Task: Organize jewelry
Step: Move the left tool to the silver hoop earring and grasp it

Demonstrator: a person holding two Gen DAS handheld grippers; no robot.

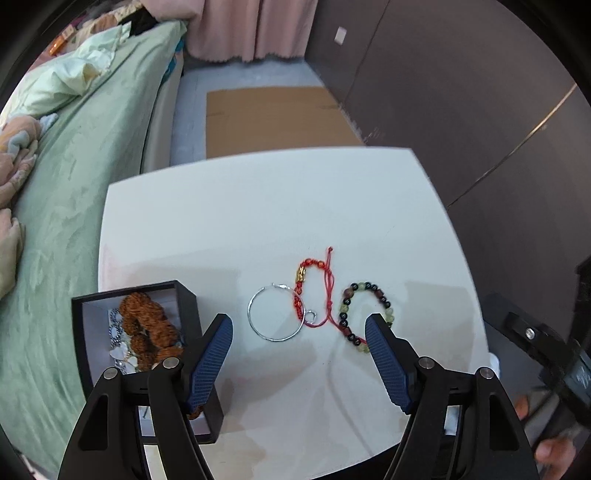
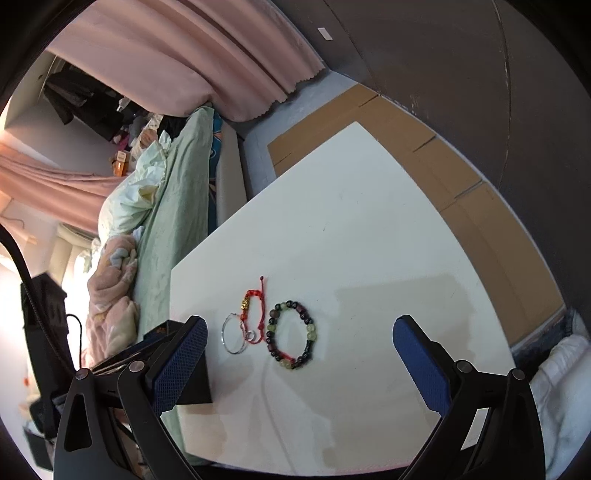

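Observation:
On the white table lie a silver hoop, a red cord bracelet with a gold charm and a bracelet of green and dark beads. A small silver ring rests on the hoop's edge. My left gripper hangs open above them, nothing between its blue pads. At its left an open black box holds a brown beaded strand and pale heart pieces. My right gripper is open too, over the beaded bracelet, the hoop and the red cord bracelet.
A bed with green sheets runs along the table's left side. Brown cardboard lies on the floor beyond the table, with pink curtains behind. The other gripper's black body and a hand show at the right edge.

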